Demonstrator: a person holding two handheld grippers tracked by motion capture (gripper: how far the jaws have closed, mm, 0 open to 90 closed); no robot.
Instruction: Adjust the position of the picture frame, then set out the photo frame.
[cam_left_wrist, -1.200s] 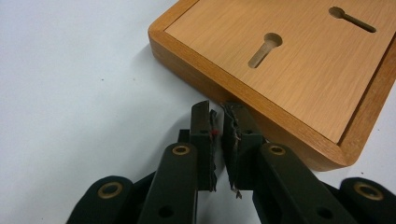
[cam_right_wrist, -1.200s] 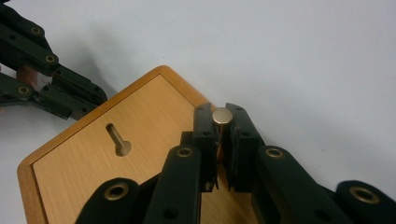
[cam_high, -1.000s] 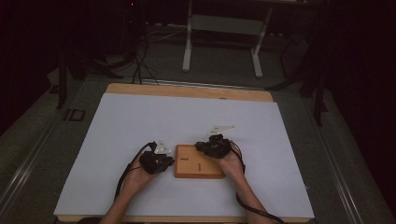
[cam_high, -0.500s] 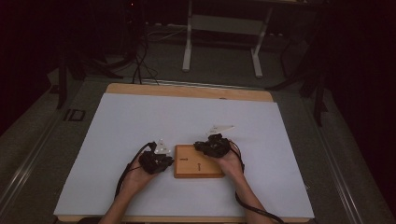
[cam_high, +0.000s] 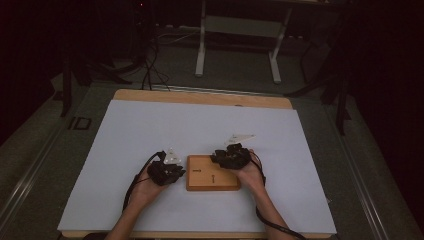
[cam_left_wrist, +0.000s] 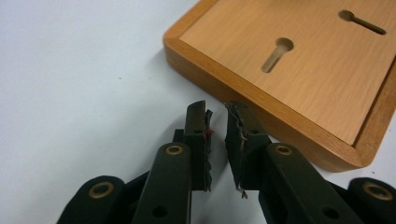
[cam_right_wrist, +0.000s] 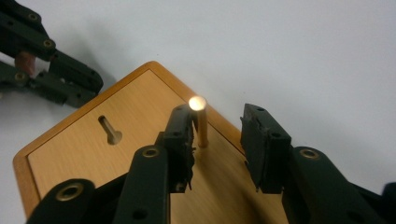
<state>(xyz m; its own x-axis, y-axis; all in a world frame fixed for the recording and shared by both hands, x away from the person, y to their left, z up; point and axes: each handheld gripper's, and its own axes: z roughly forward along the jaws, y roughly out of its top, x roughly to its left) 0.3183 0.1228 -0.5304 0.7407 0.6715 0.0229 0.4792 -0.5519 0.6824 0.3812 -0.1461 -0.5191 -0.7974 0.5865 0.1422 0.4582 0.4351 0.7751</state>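
The right claw (cam_right_wrist: 217, 133) stands spread over the wooden board (cam_high: 212, 172), its jaws having just been opening, and a small brass peg (cam_right_wrist: 200, 120) stands upright between them, its foot seemingly seated in the board at the far end of a slot. The peg leans close against the jaw on the left of the right gripper view, perhaps touching it, with a clear gap to the other jaw. That is the main risk: if this claw lifts or swings away while that jaw brushes the peg, it could tip the peg or drag it out of its seat, and a loose peg would roll off across the white bench (cam_high: 150, 130). A straight withdrawal, clear of the peg, looks safest. The left claw (cam_left_wrist: 215, 109) sits low on the bench just beside the board's near edge, its jaws slightly parted after easing open, with nothing between them. Should it push forward it would nudge the board, and any jolt could shake the peg before it is firmly home. The second slot (cam_right_wrist: 110, 130), farther from the right claw, lies empty. Both cables trail near the hands and could snag if either arm draws back quickly.
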